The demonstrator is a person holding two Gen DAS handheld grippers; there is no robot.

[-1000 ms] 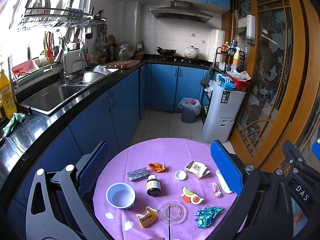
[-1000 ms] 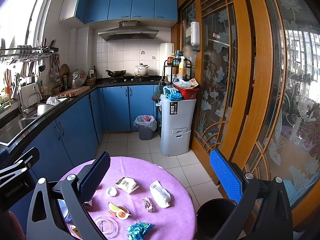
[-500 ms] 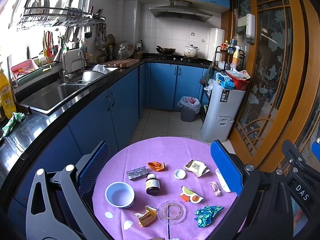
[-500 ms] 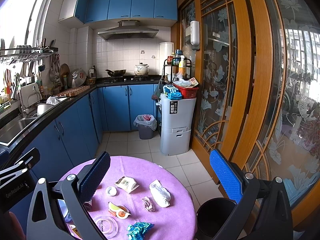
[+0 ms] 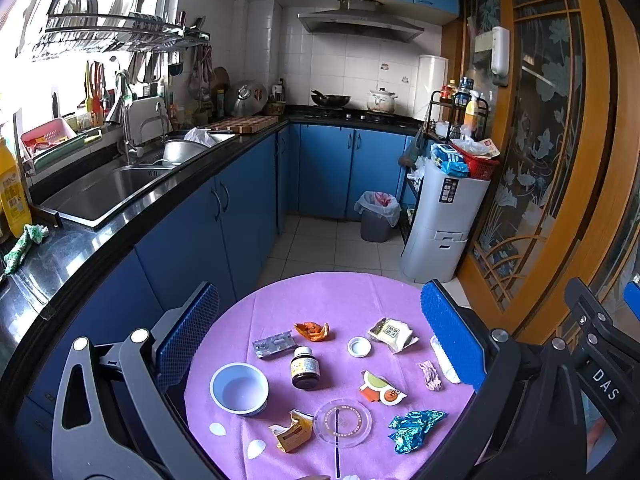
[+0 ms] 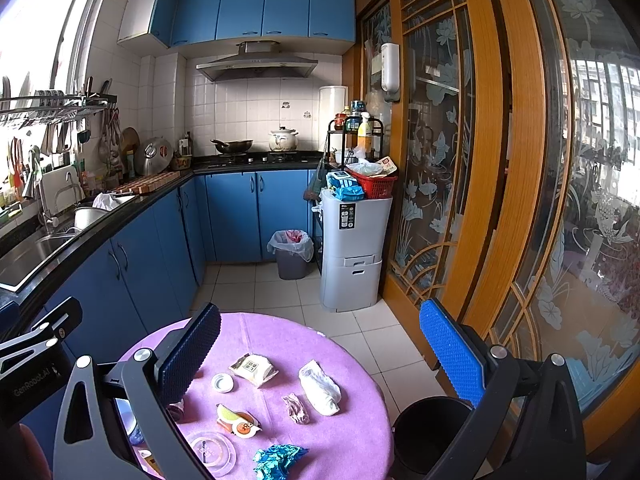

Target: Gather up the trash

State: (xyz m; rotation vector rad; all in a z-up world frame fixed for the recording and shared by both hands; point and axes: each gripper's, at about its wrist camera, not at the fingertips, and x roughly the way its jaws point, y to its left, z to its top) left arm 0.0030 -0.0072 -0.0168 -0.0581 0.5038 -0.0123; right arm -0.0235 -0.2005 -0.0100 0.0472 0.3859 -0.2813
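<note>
A round table with a purple cloth (image 5: 332, 300) (image 6: 356, 432) holds scattered trash: an orange wrapper (image 5: 311, 330), a silver blister pack (image 5: 273, 344), a white packet (image 5: 391, 333) (image 6: 253, 368), a crumpled white tissue (image 6: 319, 387), a pink wrapper (image 5: 429, 376) (image 6: 295, 403), a blue foil wrapper (image 5: 414, 429) (image 6: 276, 460) and a small torn carton (image 5: 292, 432). My left gripper (image 5: 320, 328) is open and empty above the table. My right gripper (image 6: 320, 348) is open and empty above the table's right side. A black bin (image 6: 432, 428) stands on the floor by the table's right edge.
On the table also stand a white bowl (image 5: 239, 388), a brown pill bottle (image 5: 305, 367), a white cap (image 5: 359, 346), a clear lid (image 5: 342, 422) and an orange-green sticker pack (image 5: 380, 389). Blue cabinets (image 5: 208, 232) run along the left. A lined grey bin (image 5: 376, 222) and a white unit (image 5: 440, 224) stand beyond.
Both views have shifted very slightly. Both grippers stay open and empty, and nothing on the table has moved.
</note>
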